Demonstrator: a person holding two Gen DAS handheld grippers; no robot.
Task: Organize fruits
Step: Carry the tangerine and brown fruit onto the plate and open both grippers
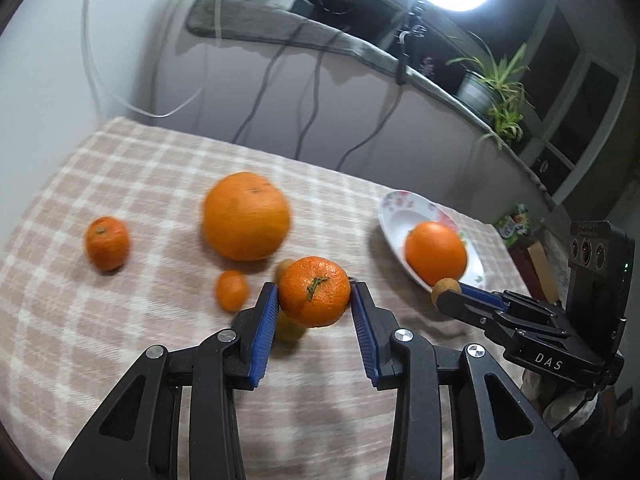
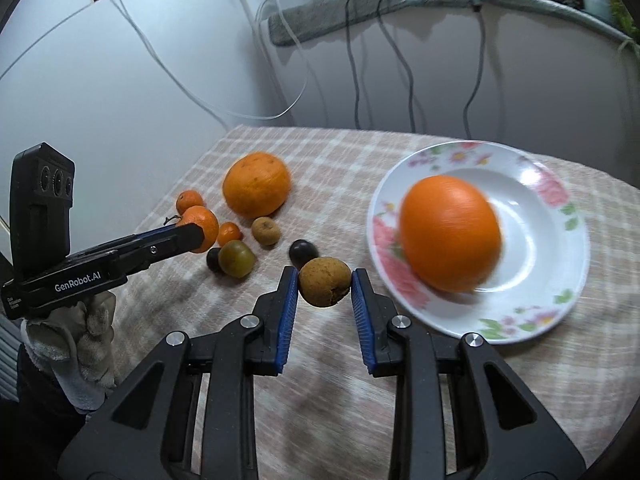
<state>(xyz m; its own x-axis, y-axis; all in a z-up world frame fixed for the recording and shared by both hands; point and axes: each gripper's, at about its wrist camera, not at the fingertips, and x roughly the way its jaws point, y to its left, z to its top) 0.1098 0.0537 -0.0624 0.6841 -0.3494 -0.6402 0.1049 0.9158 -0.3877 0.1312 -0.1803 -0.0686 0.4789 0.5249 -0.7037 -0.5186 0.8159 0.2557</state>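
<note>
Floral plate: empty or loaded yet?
Loaded. One large orange sits in the floral plate; nothing else is in it.

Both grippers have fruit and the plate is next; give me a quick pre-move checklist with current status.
1. Left gripper clamped on the mandarin: ok.
2. Right gripper clamped on the small brown fruit: ok.
3. Both fruits lifted clear of the checked cloth: ok.
4. Free space on the plate beside the large orange: ok.
5. Large orange settled on the plate: cannot tell, it is blurred.
</note>
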